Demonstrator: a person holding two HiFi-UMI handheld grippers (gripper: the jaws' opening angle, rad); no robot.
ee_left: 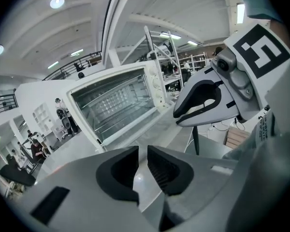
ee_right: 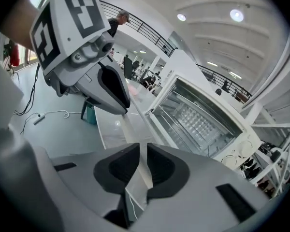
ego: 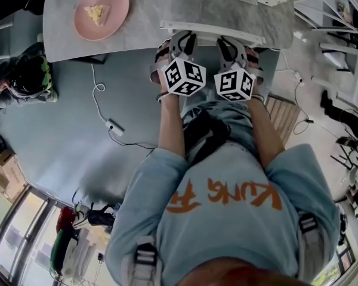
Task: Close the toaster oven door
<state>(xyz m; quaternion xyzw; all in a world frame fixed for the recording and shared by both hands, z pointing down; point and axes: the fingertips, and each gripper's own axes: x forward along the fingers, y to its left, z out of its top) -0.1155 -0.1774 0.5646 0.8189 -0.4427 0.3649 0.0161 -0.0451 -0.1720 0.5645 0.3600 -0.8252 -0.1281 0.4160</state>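
Note:
The white toaster oven (ee_left: 116,103) stands with its cavity exposed, racks showing inside (ee_right: 198,120). Its door (ego: 227,11) lies folded down flat toward me, handle bar (ego: 212,31) at the near edge. My left gripper (ego: 184,39) and right gripper (ego: 228,42) hover side by side just at that handle. In the left gripper view the jaws (ee_left: 143,151) stand a narrow gap apart with only the door surface showing beyond. In the right gripper view the jaws (ee_right: 143,151) are likewise slightly apart, the door's pale edge (ee_right: 130,129) running beyond the gap. Neither holds anything.
A pink plate (ego: 101,11) with a piece of food sits on the grey table (ego: 59,40) left of the oven. A white cable and adapter (ego: 114,126) lie on the floor below. A person (ego: 24,76) sits at the far left. Metal shelving (ego: 340,16) stands right.

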